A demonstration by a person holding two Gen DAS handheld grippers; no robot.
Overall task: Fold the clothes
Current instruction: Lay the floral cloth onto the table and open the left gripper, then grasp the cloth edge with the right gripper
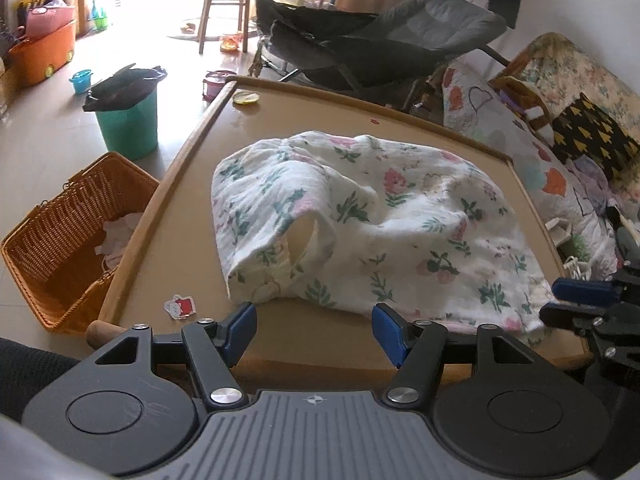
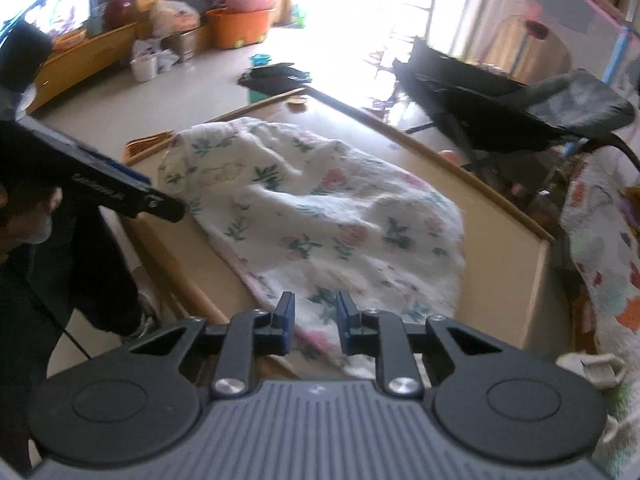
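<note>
**Two grippers at the near hem of a floral garment**

The left gripper [image 1: 314, 322] hung with its blue pads spread wide and nothing between them, just short of the garment's near edge. The right gripper [image 2: 316, 322] had its jaws narrowed but apart, a gap showing between the pads, poised over the garment's near hem; whether the pads touched cloth could not be told. The floral garment [image 1: 372, 220] lay crumpled in the middle of the tan table [image 1: 188, 208], one sleeve opening facing the left gripper. A small red-and-white sticker [image 1: 180, 305] lay on the table just left of the garment. Beyond the table's left edge stood a wicker basket [image 1: 64, 240] and, farther back, a green bin [image 1: 128, 124].
</note>
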